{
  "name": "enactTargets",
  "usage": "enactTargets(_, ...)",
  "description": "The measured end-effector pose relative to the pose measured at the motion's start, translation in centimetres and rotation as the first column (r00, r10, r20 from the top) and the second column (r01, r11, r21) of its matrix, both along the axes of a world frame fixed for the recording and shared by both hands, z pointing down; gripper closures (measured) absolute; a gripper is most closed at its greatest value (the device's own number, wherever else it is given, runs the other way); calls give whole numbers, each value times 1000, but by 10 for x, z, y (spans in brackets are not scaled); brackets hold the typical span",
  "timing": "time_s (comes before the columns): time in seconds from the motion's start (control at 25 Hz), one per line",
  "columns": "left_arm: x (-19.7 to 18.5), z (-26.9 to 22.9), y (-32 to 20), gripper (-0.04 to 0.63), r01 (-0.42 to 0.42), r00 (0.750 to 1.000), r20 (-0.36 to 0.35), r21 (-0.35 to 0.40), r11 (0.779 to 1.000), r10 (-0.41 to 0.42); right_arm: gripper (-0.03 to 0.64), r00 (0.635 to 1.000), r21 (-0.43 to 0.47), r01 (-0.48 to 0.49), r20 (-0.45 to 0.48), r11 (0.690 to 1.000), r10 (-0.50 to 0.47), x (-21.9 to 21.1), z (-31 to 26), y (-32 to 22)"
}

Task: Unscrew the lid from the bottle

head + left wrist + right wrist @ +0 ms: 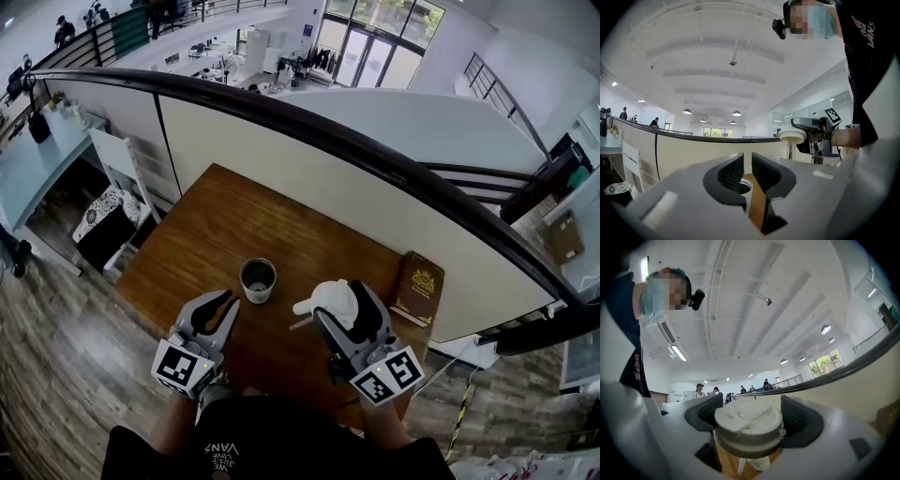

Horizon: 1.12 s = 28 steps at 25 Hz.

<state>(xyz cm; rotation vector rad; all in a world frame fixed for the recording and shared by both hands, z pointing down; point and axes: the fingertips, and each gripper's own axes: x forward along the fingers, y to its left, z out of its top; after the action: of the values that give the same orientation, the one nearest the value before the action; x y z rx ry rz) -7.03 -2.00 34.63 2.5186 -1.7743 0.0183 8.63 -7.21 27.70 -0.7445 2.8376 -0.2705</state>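
Closest to me, my right gripper [342, 307] clamps the white lid [328, 298], held clear above the table [281, 220]. My left gripper [223, 302] is empty, its jaws narrowed to a slit. The open bottle [258, 279] stands between both grippers, just ahead of the left.

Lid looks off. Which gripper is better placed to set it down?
Right, probably. The right gripper already clamps the white lid, clear of the open bottle. The left gripper is empty, with only a narrow gap between its jaws, beside the bottle.
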Motion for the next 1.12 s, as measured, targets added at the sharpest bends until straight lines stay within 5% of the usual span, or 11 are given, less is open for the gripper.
enactTargets(0.32,11,-1,11,583,56,998,9,17,998,-56,262,999,-24,26,-19,999,-27,12,13,7)
enactTargets(1.12,26,10,35,584,77,997,28,40,996,-78,262,998,-76,53,-13,996,-54,25,32,25)
